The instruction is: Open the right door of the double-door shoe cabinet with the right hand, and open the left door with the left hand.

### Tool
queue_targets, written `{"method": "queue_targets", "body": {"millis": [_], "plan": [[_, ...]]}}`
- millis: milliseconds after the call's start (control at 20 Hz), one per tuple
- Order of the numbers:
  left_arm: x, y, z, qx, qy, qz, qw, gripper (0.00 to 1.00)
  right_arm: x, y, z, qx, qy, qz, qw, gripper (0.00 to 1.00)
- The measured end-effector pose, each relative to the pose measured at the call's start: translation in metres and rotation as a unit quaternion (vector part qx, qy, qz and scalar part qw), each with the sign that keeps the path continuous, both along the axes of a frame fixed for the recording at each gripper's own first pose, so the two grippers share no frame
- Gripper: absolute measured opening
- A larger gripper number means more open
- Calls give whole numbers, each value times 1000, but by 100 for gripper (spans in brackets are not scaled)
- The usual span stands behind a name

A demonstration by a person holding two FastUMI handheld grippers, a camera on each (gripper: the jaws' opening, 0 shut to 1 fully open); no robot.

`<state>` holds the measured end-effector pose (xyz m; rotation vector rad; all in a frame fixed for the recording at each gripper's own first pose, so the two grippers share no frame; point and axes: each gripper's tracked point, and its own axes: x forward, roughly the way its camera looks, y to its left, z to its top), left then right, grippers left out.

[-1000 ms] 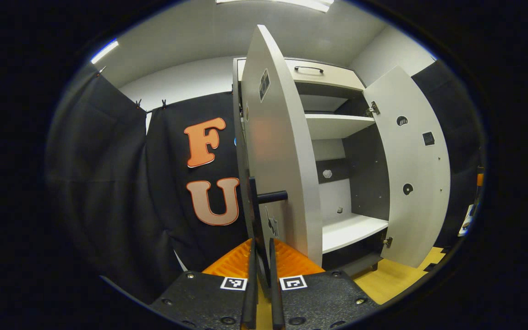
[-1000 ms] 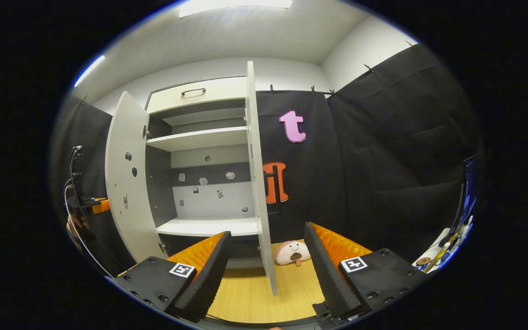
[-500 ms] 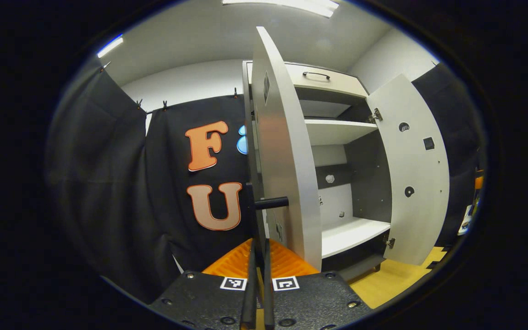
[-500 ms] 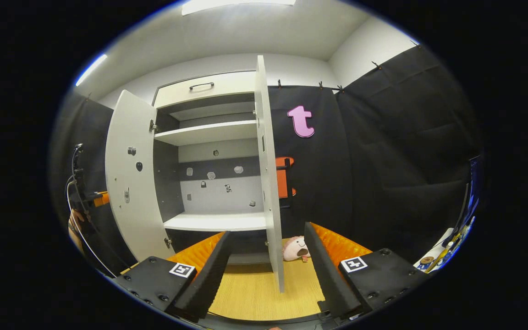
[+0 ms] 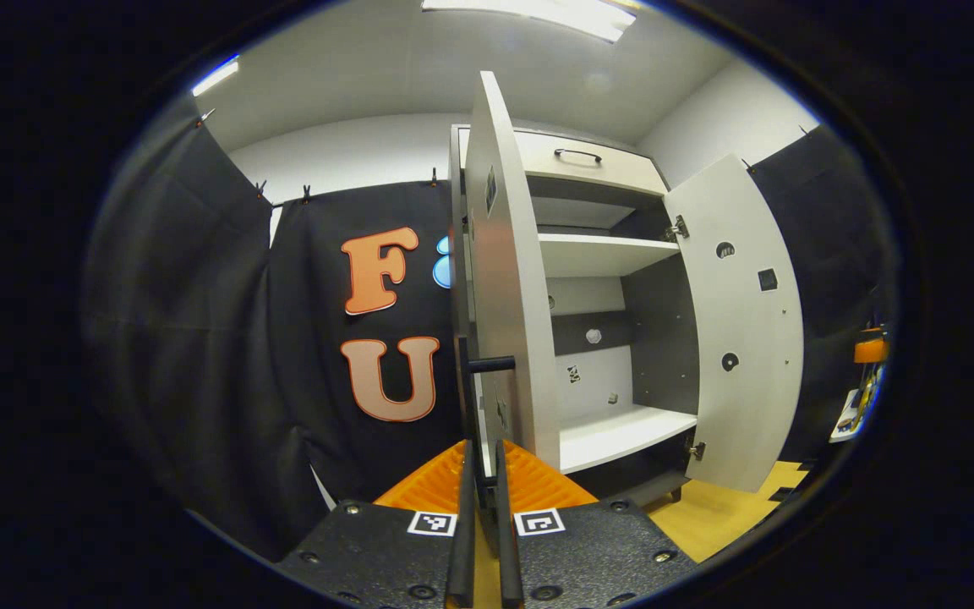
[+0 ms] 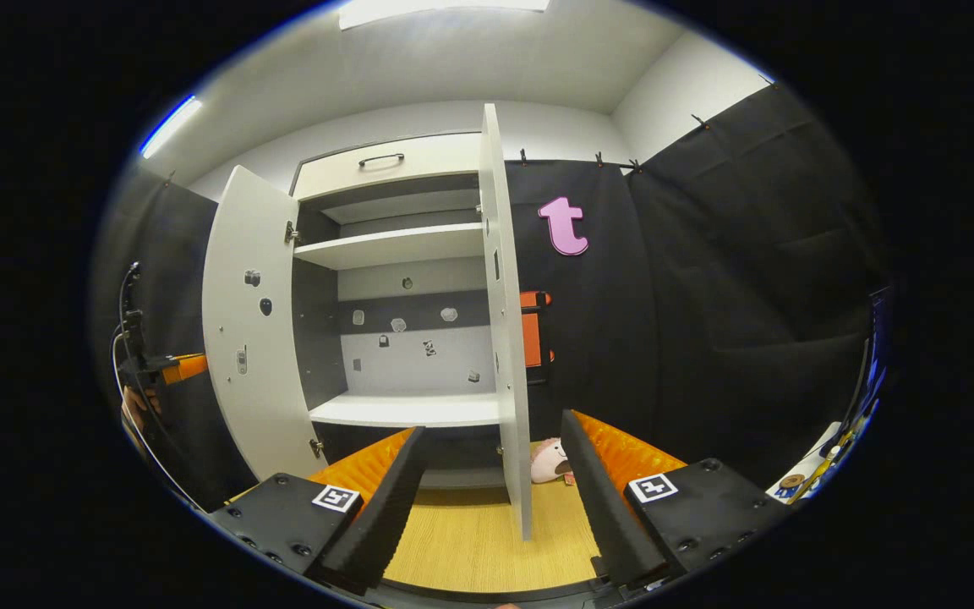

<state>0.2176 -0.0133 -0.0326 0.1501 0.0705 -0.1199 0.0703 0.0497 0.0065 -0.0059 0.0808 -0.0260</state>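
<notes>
The shoe cabinet point(image 6: 402, 249) stands with both doors swung out, showing white shelves. In the left gripper view the left door point(image 5: 508, 279) is edge-on right ahead. My left gripper point(image 5: 481, 507) is shut on its black vertical handle point(image 5: 477, 397), which runs down between the fingers. The right door point(image 5: 741, 338) hangs wide open farther right. In the right gripper view my right gripper point(image 6: 491, 499) is open and holds nothing. The right door point(image 6: 511, 338) stands edge-on beyond its fingers, apart from them. The left gripper point(image 6: 176, 368) and a hand show behind the left door point(image 6: 250, 338).
A drawer point(image 6: 394, 161) with a dark handle tops the cabinet. A plush toy point(image 6: 544, 461) lies on the wooden floor point(image 6: 470, 541) behind the right door. Black cloth walls close in on both sides. Small items sit at the far right point(image 6: 800, 478).
The left door has swung a little wider with my left gripper on its handle. In the right gripper view the right door's edge has drifted right and hides more of the plush.
</notes>
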Motion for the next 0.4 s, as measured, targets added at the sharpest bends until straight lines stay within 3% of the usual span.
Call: {"method": "queue_targets", "body": {"millis": [400], "plan": [[-21, -49, -9, -102, 28, -21, 994, 7, 11, 14, -6, -3, 3, 14, 1000, 100]]}}
